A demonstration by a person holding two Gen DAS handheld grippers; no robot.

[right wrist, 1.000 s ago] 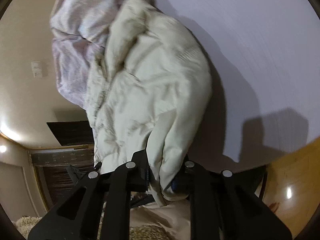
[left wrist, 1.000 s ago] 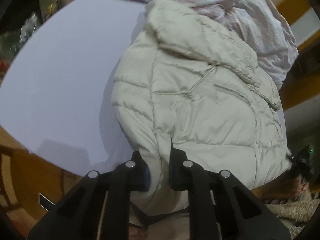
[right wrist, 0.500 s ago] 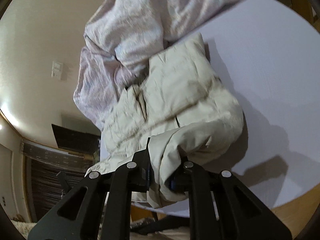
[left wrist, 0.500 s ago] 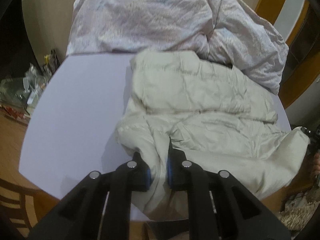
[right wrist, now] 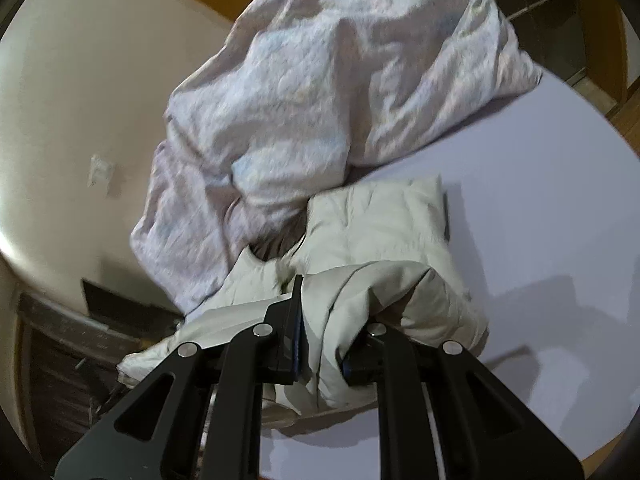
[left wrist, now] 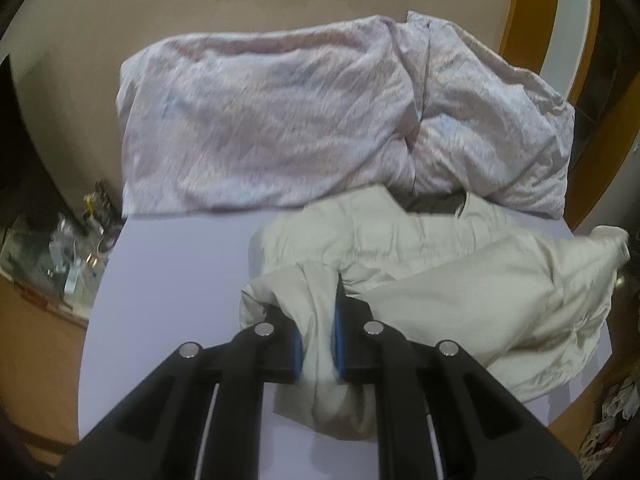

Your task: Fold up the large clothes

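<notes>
A cream puffer jacket [left wrist: 460, 276] lies crumpled on the pale lavender bed sheet [left wrist: 172, 280]. My left gripper [left wrist: 318, 320] is shut on a bunched fold of the jacket at its near left corner. In the right wrist view the same jacket [right wrist: 380, 220] lies partly folded on the sheet [right wrist: 540, 200], and my right gripper [right wrist: 324, 332] is shut on a thick fold of it near the bed's edge. The jacket's far end reaches the duvet.
A crumpled pinkish-white duvet [left wrist: 280, 120] is heaped along the far side of the bed, also in the right wrist view [right wrist: 340, 80]. A cluttered low surface [left wrist: 68, 256] stands left of the bed. A beige wall [right wrist: 80, 100] and a wooden floor [left wrist: 36, 360] surround it.
Both grippers have lifted and carried the jacket's near edge forward, toward the duvet. The jacket has gone from spread and hanging off the bed to bunched, doubled over itself.
</notes>
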